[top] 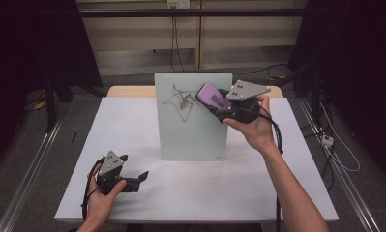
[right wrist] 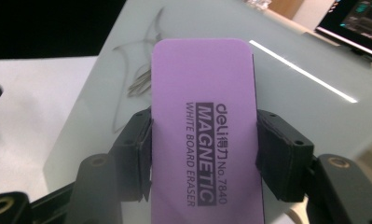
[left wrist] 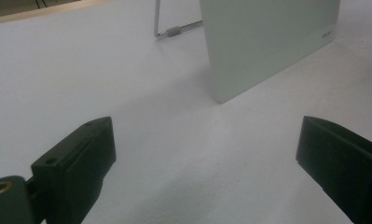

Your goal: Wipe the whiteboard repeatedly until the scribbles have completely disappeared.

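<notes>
A pale green glass whiteboard stands upright mid-table on a wire stand, with dark pen scribbles near its top. My right gripper is shut on a purple magnetic whiteboard eraser, held up at the board's upper right, just right of the scribbles. In the right gripper view the eraser sits clamped between both black pads, with the scribbles on the board beyond it. My left gripper rests low on the table at front left, open and holding nothing; its wide-apart fingers frame the board's lower corner.
A white sheet covers the tabletop, whose wooden far edge shows behind. Cables trail on the floor to the right, and metal rails run along both sides. A lit screen shows beyond the board in the right gripper view.
</notes>
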Demonstrator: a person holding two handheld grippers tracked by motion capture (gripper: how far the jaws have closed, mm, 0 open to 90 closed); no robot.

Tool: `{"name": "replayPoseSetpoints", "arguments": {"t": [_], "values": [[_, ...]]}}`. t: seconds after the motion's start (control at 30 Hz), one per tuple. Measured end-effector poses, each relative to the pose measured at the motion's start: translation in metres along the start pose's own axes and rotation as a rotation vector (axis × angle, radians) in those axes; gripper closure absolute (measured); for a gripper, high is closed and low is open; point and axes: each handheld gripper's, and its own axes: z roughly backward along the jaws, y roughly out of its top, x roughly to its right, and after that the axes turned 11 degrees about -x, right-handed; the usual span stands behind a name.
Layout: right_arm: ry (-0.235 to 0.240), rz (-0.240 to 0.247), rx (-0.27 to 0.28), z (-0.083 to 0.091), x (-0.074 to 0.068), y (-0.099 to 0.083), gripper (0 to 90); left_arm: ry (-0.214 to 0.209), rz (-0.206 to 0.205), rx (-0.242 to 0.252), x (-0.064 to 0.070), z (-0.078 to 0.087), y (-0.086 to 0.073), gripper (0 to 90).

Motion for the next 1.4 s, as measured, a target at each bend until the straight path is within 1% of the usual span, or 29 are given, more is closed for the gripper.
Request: {"name": "replayPoseSetpoints", "arguments": {"t": [0.13,0.17,0.3,0.37,0.5,0.63,0.7,0.83,1.0,1.17,1.3,1.4], "values": [[-0.028,-0.010,0.007,0.006,0.008,0.007,41.6,-0.002,-0.004,-0.003,0.001,-0.001,0.000,4.9],[-0.033,-0.012,0.011,0.006,0.008,0.009,41.6,0.000,-0.011,-0.006,0.000,-0.001,0.001,4.8],[-0.046,-0.010,0.016,0.003,0.006,0.012,41.6,-0.003,-0.007,-0.004,0.001,-0.001,0.001,4.8],[-0.039,0.006,0.008,0.001,0.003,0.010,41.6,-0.003,-0.006,-0.003,0.001,-0.001,0.000,4.8],[-0.017,0.029,-0.022,-0.007,-0.009,0.006,41.6,-0.003,-0.006,-0.002,0.001,-0.001,0.000,4.8],[0.021,0.029,-0.026,-0.016,-0.018,0.001,41.7,-0.004,-0.009,-0.006,0.001,-0.001,0.000,4.8],[0.037,0.042,-0.037,-0.021,-0.024,-0.001,41.6,-0.003,-0.010,-0.007,0.001,-0.001,0.000,4.8],[0.070,0.050,-0.049,-0.029,-0.034,-0.006,41.7,-0.004,-0.011,-0.008,0.001,-0.001,0.001,4.8],[0.105,0.060,-0.066,-0.040,-0.047,-0.012,41.7,-0.005,-0.012,-0.007,0.002,-0.001,0.001,4.8],[0.140,0.067,-0.088,-0.049,-0.056,-0.014,41.7,-0.004,-0.011,-0.007,0.001,-0.001,0.001,4.8],[0.145,0.063,-0.086,-0.048,-0.054,-0.011,41.7,-0.004,-0.010,-0.005,0.001,-0.001,0.000,4.7],[0.106,0.072,-0.077,-0.043,-0.051,-0.005,41.7,-0.004,-0.004,-0.005,0.000,-0.001,0.000,4.8]]}}
